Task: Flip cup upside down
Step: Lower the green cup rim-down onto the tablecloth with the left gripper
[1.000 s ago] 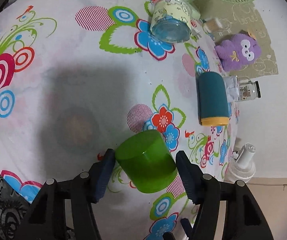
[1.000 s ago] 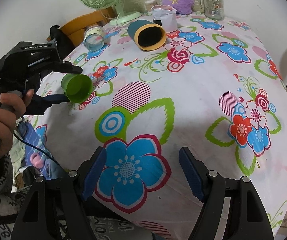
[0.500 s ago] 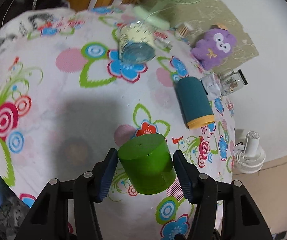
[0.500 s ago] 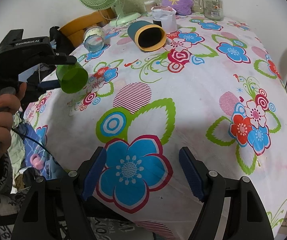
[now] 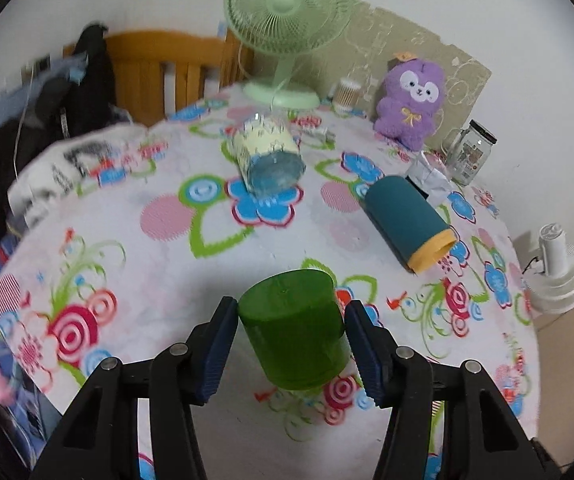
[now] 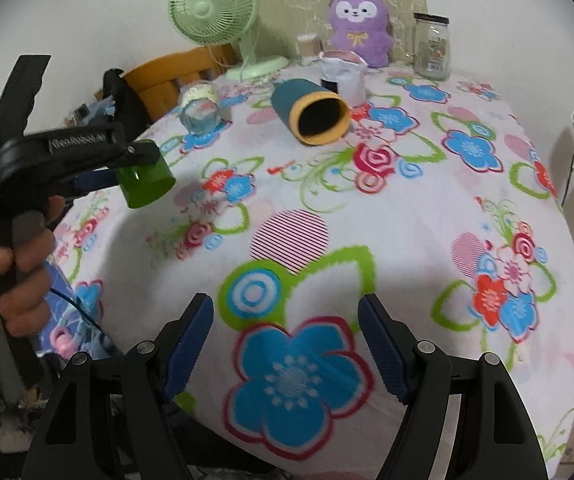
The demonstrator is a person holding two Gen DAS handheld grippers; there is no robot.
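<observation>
My left gripper (image 5: 292, 342) is shut on a green plastic cup (image 5: 293, 330) and holds it in the air above the flowered tablecloth (image 5: 159, 248). The cup's closed bottom faces up and away from the camera, its mouth tilts down toward me. In the right wrist view the same cup (image 6: 145, 182) hangs in the left gripper (image 6: 127, 168) at the left, above the table's left edge. My right gripper (image 6: 285, 346) is open and empty over the near edge of the table.
A teal cup with a yellow rim (image 5: 407, 222) and a clear cup with a pale sleeve (image 5: 267, 156) lie on their sides. A green fan (image 5: 287, 24), purple plush (image 5: 411, 100), glass jar (image 5: 469, 152) and white pouch (image 6: 343, 76) stand at the back. A wooden chair (image 5: 167, 68) is behind.
The left gripper has lifted and tilted upward with the green cup; its view now looks across the table rather than down. The right gripper has stayed put.
</observation>
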